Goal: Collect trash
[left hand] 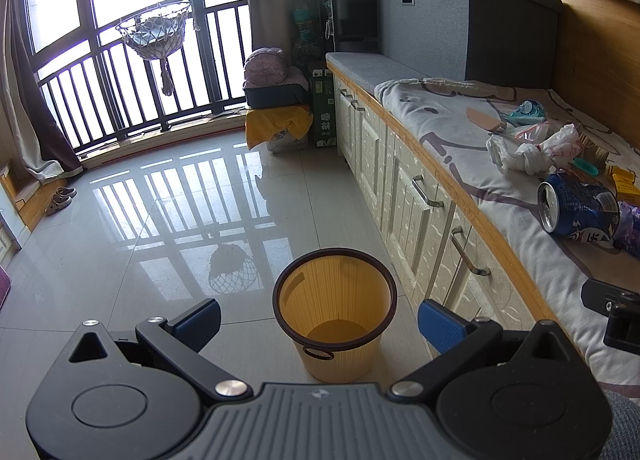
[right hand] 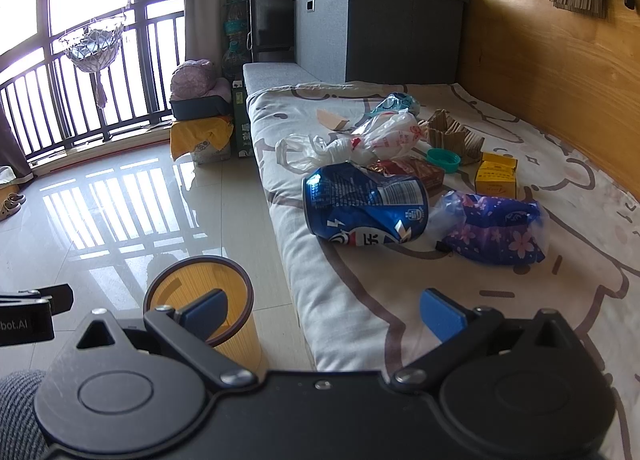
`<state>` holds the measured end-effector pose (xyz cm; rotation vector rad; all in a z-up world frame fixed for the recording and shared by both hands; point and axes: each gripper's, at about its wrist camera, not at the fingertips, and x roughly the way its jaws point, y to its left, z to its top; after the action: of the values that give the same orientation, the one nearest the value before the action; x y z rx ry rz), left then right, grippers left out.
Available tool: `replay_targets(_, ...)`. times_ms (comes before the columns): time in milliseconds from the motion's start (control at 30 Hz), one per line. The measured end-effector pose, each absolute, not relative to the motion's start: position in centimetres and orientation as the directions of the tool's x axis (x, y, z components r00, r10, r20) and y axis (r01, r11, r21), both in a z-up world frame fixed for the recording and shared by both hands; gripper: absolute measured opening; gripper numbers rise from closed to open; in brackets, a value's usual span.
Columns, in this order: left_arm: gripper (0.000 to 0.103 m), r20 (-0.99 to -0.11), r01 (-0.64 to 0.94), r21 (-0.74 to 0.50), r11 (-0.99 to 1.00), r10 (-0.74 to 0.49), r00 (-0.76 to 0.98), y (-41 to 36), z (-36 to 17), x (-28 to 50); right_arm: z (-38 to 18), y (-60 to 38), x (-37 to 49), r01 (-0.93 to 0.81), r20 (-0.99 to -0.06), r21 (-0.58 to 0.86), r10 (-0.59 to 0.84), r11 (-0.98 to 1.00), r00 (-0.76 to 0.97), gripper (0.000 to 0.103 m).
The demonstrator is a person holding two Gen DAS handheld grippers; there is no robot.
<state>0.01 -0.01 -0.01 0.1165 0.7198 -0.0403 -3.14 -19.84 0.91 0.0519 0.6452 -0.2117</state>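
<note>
I see my left tool [left hand: 319, 323] released above the empty bin [left hand: 335, 310]. My right tool [right hand: 322, 314] is released too, near the crushed can [right hand: 362, 207] on the bench [right hand: 500, 300].

Bin: yellow ribbed wastebasket [left hand: 334, 316] with dark rim, upright on the floor, empty.
Can: crushed blue can [right hand: 366, 206], lying on its side on the bedding.
Bags: white plastic bag [right hand: 376, 140] behind the can; purple flowered wrapper [right hand: 494, 230] beside it.

1. The trash bin [left hand: 334, 312] is yellow with a dark brown rim.
2. The crushed can [right hand: 366, 206] is blue and white.
3. The bag [right hand: 494, 232] is purple with pink flowers.
4. The small box [right hand: 496, 180] is yellow.
5. The lid [right hand: 444, 159] is teal.
</note>
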Motion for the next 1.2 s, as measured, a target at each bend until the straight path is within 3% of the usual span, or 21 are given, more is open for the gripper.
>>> replay_targets(800,0.103,-0.649,0.082,0.095,0.992,-0.001,0.761,-0.1,0.4,-0.2,0.8,-20.3,-3.3,0.23,-0.597,0.0,-0.184,0.973,0.781,0.103)
replay_targets(1067,0.103,-0.584,0.132,0.169,0.977,-0.009,0.812,-1.6,1.7,-1.0,1.9,-22.7,-4.1,0.289,-0.59,0.087,-0.184,0.953,0.786,0.103)
replay_targets(1200,0.103,-0.563,0.188,0.188,0.964,-0.052,0.825,-3.0,2.3,-1.1,1.9,-24.1,-4.4,0.32,-0.598,0.066,-0.22,0.945,0.771,0.103)
